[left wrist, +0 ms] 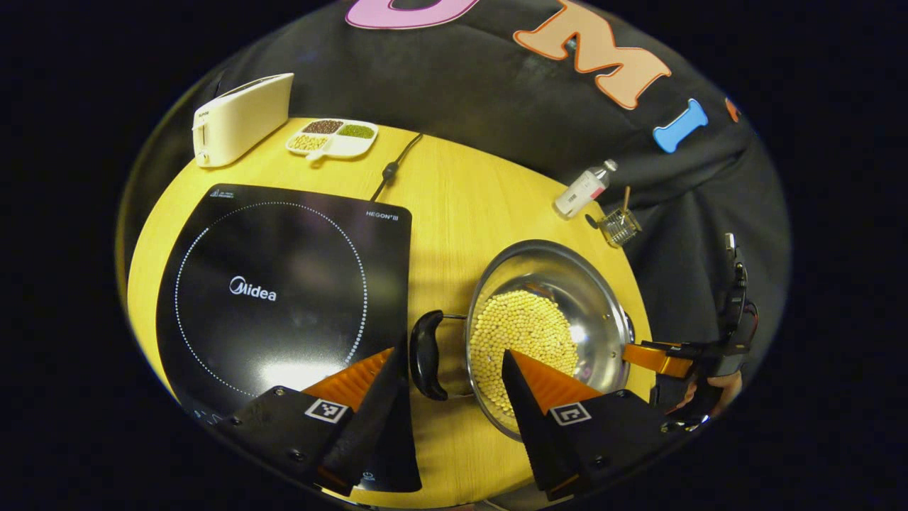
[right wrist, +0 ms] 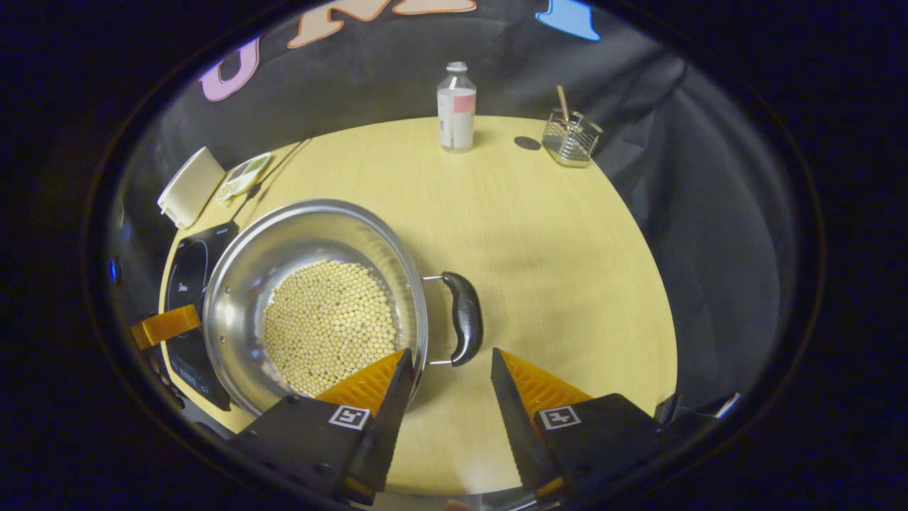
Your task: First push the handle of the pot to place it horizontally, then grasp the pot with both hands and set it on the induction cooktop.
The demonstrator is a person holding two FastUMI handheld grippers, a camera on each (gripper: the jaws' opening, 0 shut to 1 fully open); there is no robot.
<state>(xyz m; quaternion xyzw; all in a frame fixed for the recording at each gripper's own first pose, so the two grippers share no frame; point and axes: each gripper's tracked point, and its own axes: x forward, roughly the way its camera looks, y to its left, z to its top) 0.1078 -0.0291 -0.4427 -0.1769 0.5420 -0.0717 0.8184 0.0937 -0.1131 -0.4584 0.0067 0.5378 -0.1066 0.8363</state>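
Both grippers, left (left wrist: 454, 369) and right (right wrist: 445, 369), have open jaws straddling the pot (left wrist: 546, 326) handles, seemingly without touching; the cooktop (left wrist: 284, 291) lies beside it.

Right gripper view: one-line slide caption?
Open right gripper straddles the black side handle of a steel pot of yellow beans on the table.

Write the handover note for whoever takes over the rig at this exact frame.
Left gripper: open, fingers either side of the pot's left handle, not yet closed on it.
Right gripper: open, lined up on the right handle, not gripping.
Pot: steel, holding pale round beans, standing on the table to the right of the induction cooktop.
Done: both handles lie horizontal, so the push step looks finished.
Left: close both grippers on the handles, lift, set the pot on the cooktop.
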